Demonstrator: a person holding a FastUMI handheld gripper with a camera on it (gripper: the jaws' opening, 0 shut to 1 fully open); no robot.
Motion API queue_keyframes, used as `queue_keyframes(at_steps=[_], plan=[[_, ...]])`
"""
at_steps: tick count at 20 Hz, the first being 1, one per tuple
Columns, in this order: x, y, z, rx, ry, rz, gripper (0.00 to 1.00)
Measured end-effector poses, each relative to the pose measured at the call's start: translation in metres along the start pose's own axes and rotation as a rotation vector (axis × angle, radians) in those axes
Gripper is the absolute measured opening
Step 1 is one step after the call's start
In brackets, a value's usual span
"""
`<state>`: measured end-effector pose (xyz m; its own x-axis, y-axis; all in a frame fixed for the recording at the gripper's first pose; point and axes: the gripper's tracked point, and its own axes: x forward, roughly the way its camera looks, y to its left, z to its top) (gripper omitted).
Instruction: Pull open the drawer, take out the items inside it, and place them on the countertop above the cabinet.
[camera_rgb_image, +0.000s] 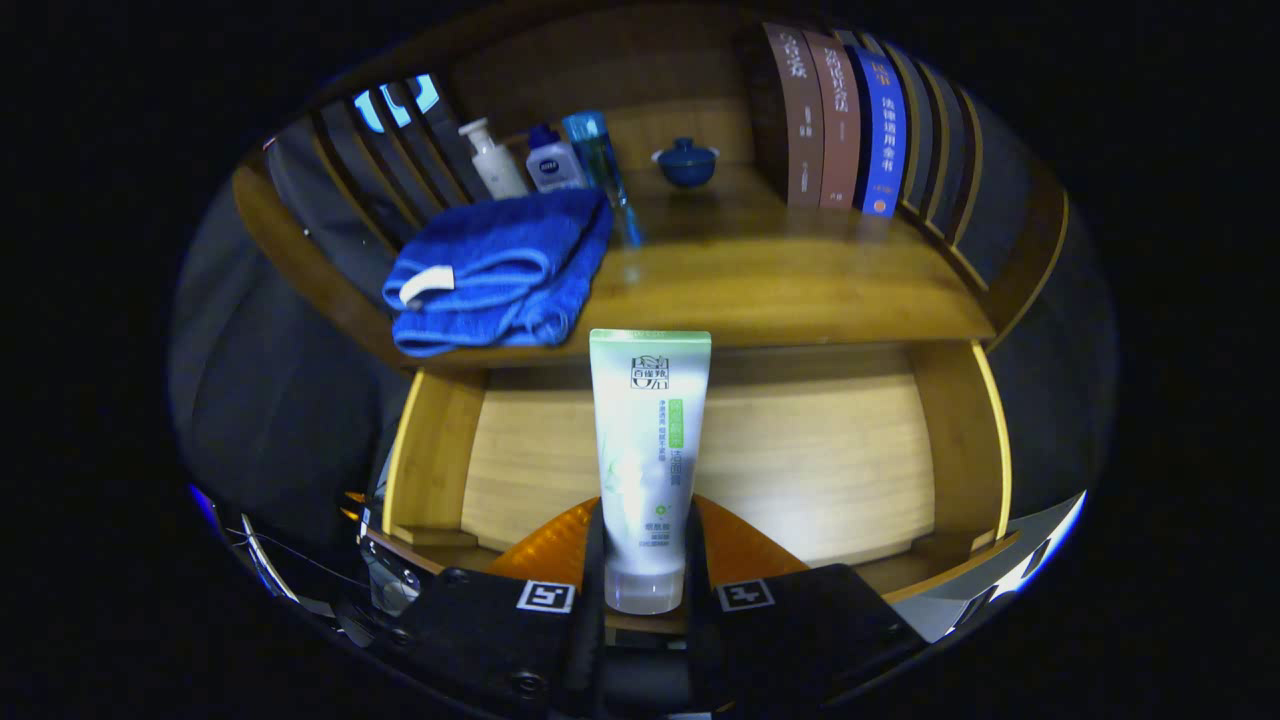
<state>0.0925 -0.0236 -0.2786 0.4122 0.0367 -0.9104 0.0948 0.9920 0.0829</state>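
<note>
I work across from the left. On the countertop (800, 280) a folded blue towel (500, 270) lies at the left front, one of it, overhanging the front edge a little. Behind it stand three toiletry containers: a white pump bottle (492, 160), a small white bottle with a blue cap (552, 162) and a tall clear blue bottle (605, 170). Further right sits one small blue lidded cup (686, 162), well apart from the bottles, and then a row of upright books (860, 125); I count three clear spines, brown, brown and blue, with more behind that I cannot count.

Below the countertop the drawer (800, 450) stands pulled open, and the part of its floor I see is bare wood.

My gripper (645, 580) is closed on the one tube of cleanser (648, 440), both fingers pressing its lower end near the cap, with the flat crimped end up. The tube stands upright over the open drawer, its top just overlapping the countertop's front edge.

I judge the tube light and soft-walled, with a glossy skin that may slip. Squeezing hard near the cap could deform it or force the cap, so I would keep a moderate grip. Held this low, it may sway; it would tip easily if set down on its cap, so laying it flat seems safer
</note>
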Motion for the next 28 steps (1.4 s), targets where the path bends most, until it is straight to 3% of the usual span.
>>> queue_keyframes(at_steps=[9,14,20,24,28], plan=[[0.067,-0.015,0.126,0.023,-0.01,-0.051,0.37],[0.098,-0.022,0.151,-0.032,0.02,-0.119,0.37],[0.119,-0.033,0.147,-0.04,0.085,-0.161,0.37],[0.116,-0.035,0.154,-0.039,0.049,-0.162,0.49],[0.099,-0.03,0.162,-0.029,0.007,-0.145,0.74]])
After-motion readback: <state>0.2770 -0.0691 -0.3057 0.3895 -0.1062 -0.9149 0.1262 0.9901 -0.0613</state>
